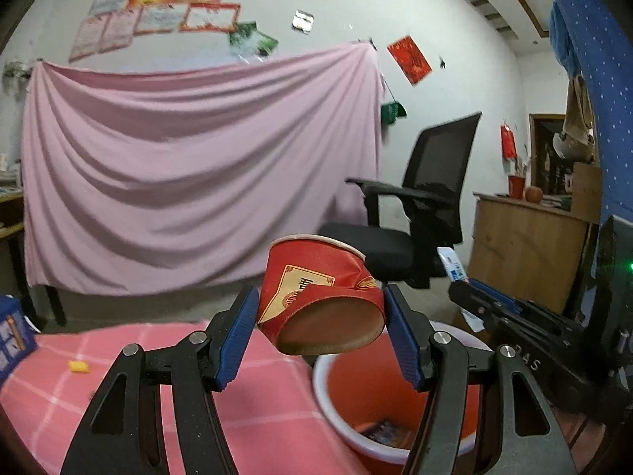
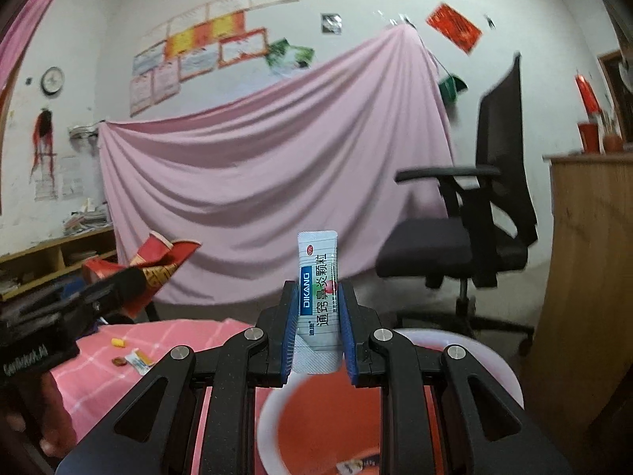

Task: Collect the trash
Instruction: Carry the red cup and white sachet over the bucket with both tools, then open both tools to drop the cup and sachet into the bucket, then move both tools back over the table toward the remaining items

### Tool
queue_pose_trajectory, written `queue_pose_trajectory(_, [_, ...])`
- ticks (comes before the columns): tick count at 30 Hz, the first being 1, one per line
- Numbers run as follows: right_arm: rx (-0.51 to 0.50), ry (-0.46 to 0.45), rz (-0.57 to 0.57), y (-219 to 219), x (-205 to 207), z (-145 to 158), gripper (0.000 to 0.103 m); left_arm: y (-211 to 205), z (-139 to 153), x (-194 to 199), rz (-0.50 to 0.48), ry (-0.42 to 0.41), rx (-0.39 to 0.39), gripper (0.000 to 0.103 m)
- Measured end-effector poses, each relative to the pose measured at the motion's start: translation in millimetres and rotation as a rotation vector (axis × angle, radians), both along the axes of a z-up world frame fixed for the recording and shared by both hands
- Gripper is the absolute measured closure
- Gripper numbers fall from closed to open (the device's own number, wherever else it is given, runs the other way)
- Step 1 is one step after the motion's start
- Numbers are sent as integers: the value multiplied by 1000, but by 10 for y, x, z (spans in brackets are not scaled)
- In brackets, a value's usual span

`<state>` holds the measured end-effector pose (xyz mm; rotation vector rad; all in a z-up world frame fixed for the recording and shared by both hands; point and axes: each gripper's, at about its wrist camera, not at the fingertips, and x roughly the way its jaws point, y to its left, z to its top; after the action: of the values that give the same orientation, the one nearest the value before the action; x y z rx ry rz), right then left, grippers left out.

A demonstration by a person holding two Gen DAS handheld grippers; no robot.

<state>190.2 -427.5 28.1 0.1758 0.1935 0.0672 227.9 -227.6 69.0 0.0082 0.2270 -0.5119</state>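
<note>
My left gripper (image 1: 321,324) is shut on a crushed red paper cup (image 1: 322,297), its bottom facing the camera, held above the edge of a red bin (image 1: 356,396) with a white rim. My right gripper (image 2: 316,324) is shut on a white and blue sachet (image 2: 317,297) that stands upright between the blue pads, just above the same red bin (image 2: 316,435). In the right wrist view the left gripper (image 2: 79,308) with the red cup (image 2: 162,261) appears at the left. In the left wrist view the right gripper (image 1: 474,301) with the sachet (image 1: 453,263) shows at the right.
A pink checked tablecloth (image 1: 158,376) lies left of the bin, with a yellow scrap (image 1: 78,366) on it; small wrappers (image 2: 136,360) lie on it too. Some trash lies inside the bin (image 1: 385,431). A black office chair (image 1: 415,217) and a wooden cabinet (image 1: 526,249) stand beyond.
</note>
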Motion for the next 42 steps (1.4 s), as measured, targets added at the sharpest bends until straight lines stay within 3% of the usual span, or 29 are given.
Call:
queue_pose_trajectory(18, [107, 203, -27, -440, 87, -268, 84, -492, -153, 409, -95, 318, -11, 45])
queue_pose_trajectory(29, [117, 272, -51, -516, 150, -345, 83, -496, -259, 509, -100, 410, -7, 45])
queue_pose_trajectory(33, [117, 274, -53, -524, 154, -344, 76, -489, -264, 510, -100, 419, 1, 45])
queue_pose_trajectory(42, [113, 272, -60, -538, 155, -335, 75, -416, -247, 502, -82, 397, -15, 45])
